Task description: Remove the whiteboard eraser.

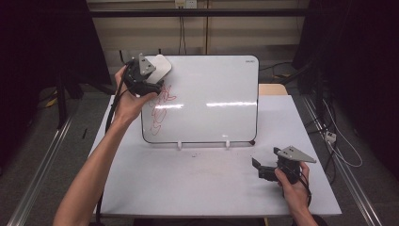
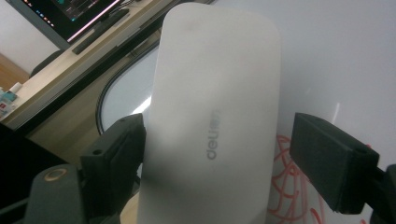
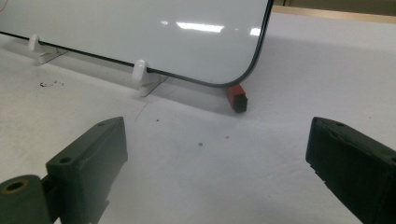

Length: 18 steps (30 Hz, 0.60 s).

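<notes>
A white eraser (image 1: 161, 66) lies flat against the top left corner of the upright whiteboard (image 1: 211, 94). My left gripper (image 1: 157, 75) is at it. In the left gripper view the eraser (image 2: 215, 116) runs between the jaws of that gripper (image 2: 219, 135): the left jaw touches its edge, and a narrow gap shows at the right jaw. Red scribbles (image 1: 162, 101) cover the board's left part, just below the eraser, and the red scribbles (image 2: 294, 186) show again beside the right jaw. My right gripper (image 1: 258, 168) rests on the table at the front right, open and empty, its jaws (image 3: 215, 135) facing the board's lower right corner.
The whiteboard stands on two white clip feet (image 3: 140, 74) on a white table (image 1: 188, 183). A small red and black object (image 3: 236, 97) lies at the board's lower right corner. Cables hang off the table's right side (image 1: 339, 146). A monitor and a desk (image 2: 70, 28) lie beyond the board.
</notes>
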### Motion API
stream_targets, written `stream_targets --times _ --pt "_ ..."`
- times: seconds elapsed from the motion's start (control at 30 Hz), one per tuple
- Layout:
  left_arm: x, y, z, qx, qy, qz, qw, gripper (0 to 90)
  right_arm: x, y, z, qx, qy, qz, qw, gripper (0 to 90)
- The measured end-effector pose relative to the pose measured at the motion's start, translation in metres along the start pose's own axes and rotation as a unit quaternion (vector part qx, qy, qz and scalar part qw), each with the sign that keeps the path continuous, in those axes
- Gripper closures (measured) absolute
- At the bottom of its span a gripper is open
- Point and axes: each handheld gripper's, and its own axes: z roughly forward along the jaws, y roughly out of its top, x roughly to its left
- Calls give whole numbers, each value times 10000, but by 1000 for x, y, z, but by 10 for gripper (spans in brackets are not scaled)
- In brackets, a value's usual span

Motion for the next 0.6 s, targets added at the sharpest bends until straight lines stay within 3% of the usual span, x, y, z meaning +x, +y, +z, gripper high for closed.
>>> stream_targets --times 0.2,0.5,0.6 --pt "2 2 4 28 49 43 10000 236 0 0 0 6 10 11 10000 55" --pt "1 2 11 170 126 177 9996 231 0 0 0 8 9 4 10000 55" --pt "2 1 12 164 62 168 9997 289 0 0 0 2 17 9 10000 55"
